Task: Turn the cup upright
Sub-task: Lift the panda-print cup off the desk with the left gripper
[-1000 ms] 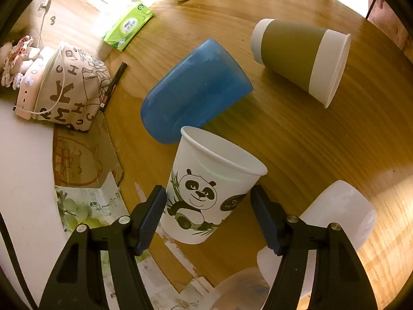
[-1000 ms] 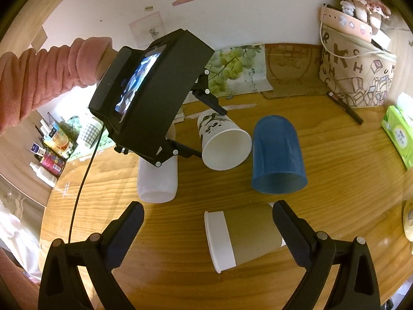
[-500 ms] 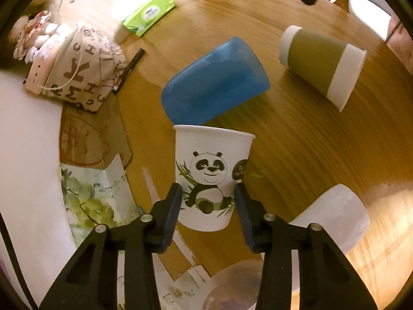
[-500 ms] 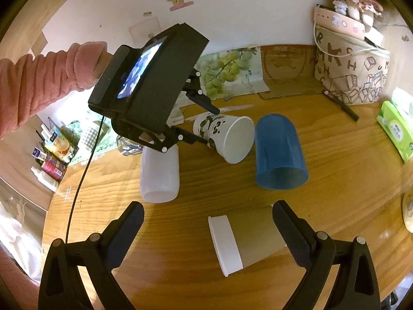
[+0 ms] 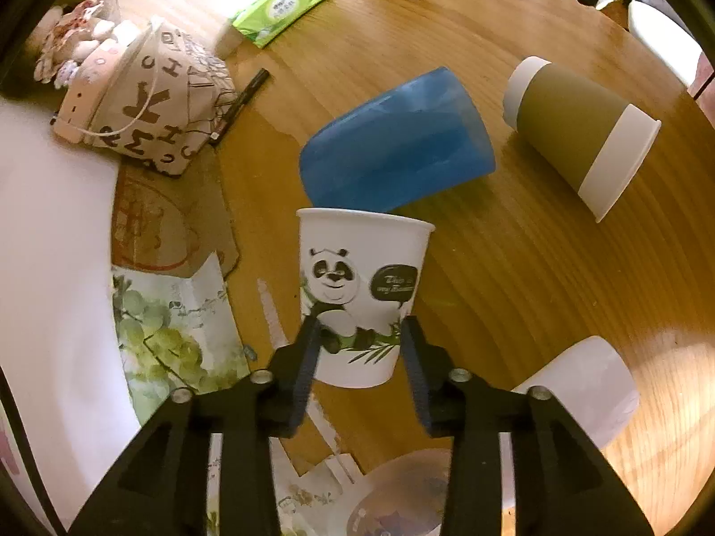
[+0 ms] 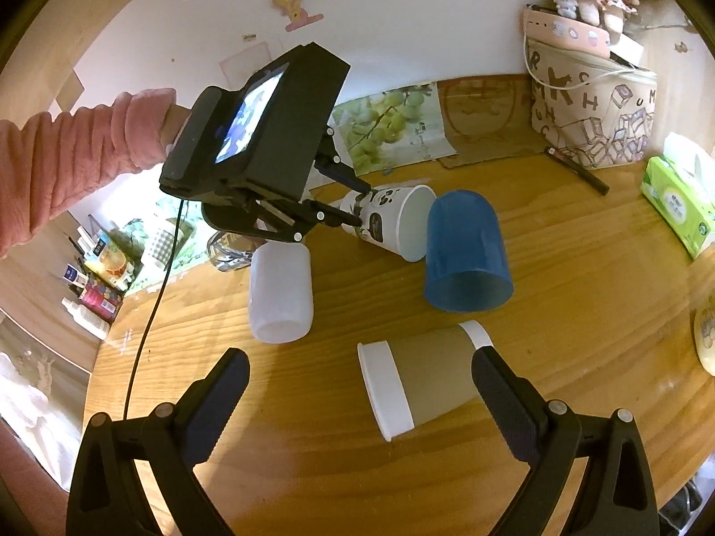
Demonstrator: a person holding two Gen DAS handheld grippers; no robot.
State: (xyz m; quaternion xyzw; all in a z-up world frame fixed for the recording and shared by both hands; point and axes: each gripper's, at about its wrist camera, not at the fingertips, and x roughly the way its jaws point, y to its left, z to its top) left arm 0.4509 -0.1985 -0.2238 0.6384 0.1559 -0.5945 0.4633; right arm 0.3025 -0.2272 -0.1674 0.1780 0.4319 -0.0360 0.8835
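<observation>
My left gripper is shut on the base end of a white paper cup with a panda print. In the right wrist view that panda cup is held tilted on its side just above the table, its mouth toward the blue cup, with the left gripper clamped on its base. My right gripper is open and empty, hovering over a brown cup with white bands that lies on its side.
A blue plastic cup and a frosted white cup lie on their sides on the round wooden table. A lettered bag, a pen and a green tissue pack sit at the back.
My left gripper closed on the panda cup's base and turned it, bringing it closer to the blue cup. The right gripper moved slightly nearer the brown cup.
</observation>
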